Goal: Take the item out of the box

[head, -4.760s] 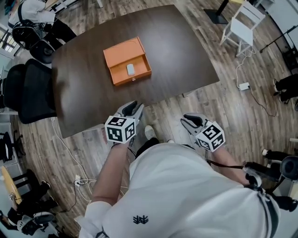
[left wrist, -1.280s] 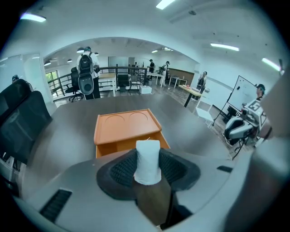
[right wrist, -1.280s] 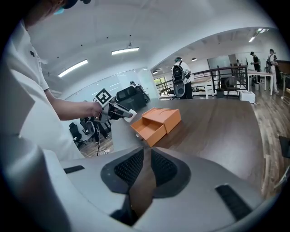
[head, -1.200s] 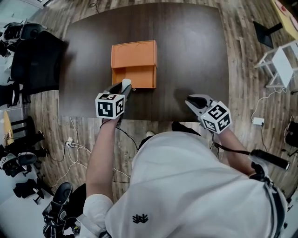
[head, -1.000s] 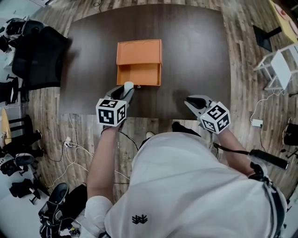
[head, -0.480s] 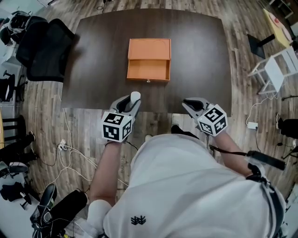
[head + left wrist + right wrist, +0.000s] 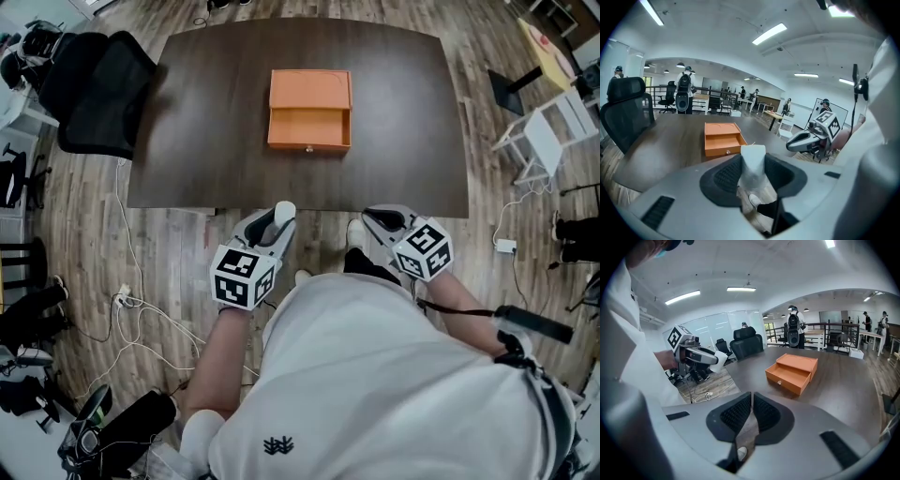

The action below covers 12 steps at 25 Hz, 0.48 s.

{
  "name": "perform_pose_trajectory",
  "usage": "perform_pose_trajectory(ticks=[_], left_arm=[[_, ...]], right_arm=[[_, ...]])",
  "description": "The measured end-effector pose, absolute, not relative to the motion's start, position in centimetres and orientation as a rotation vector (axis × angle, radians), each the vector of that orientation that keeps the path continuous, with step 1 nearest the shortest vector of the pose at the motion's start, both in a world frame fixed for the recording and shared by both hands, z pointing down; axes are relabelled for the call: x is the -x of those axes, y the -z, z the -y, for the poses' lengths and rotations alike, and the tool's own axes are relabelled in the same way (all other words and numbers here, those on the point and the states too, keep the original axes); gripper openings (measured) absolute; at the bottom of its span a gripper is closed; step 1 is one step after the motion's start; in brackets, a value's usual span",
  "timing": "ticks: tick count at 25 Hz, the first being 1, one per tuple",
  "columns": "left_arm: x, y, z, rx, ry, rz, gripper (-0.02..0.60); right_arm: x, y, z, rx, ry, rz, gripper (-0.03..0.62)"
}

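The orange box (image 7: 309,111) sits on the dark table (image 7: 206,141) with its drawer pulled out toward me and nothing in it. My left gripper (image 7: 277,221) is off the table's near edge, over the floor, shut on a small white item (image 7: 285,210). In the left gripper view the white item (image 7: 753,164) stands upright between the black pads, and the box (image 7: 723,138) lies beyond it. My right gripper (image 7: 372,218) hovers beside my body with its jaws together and nothing in them. The right gripper view shows the box (image 7: 792,372) and the left gripper (image 7: 701,355).
A black office chair (image 7: 98,84) stands at the table's left corner. A white chair (image 7: 553,136) is at the right. Cables (image 7: 141,309) lie on the wooden floor to my left. People stand far off in the background.
The white item lay in the drawer at first. My left gripper has since drawn back from the box toward my body with the item in it; the right gripper has drawn back too.
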<state>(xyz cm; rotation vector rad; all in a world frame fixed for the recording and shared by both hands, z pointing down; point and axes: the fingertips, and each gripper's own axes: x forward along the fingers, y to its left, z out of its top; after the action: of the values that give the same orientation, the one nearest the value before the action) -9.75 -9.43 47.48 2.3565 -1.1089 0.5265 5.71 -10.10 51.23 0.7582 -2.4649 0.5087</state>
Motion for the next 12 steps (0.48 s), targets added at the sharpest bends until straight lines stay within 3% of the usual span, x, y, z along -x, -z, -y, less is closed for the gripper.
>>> perform_pose_trajectory(ticks=[12], left_arm=[[10.8, -47.6, 2.6, -2.39, -0.491, 1.074, 0.164]], right_arm=[[-3.2, -51.5, 3.5, -0.739, -0.462, 2.452, 0.008]])
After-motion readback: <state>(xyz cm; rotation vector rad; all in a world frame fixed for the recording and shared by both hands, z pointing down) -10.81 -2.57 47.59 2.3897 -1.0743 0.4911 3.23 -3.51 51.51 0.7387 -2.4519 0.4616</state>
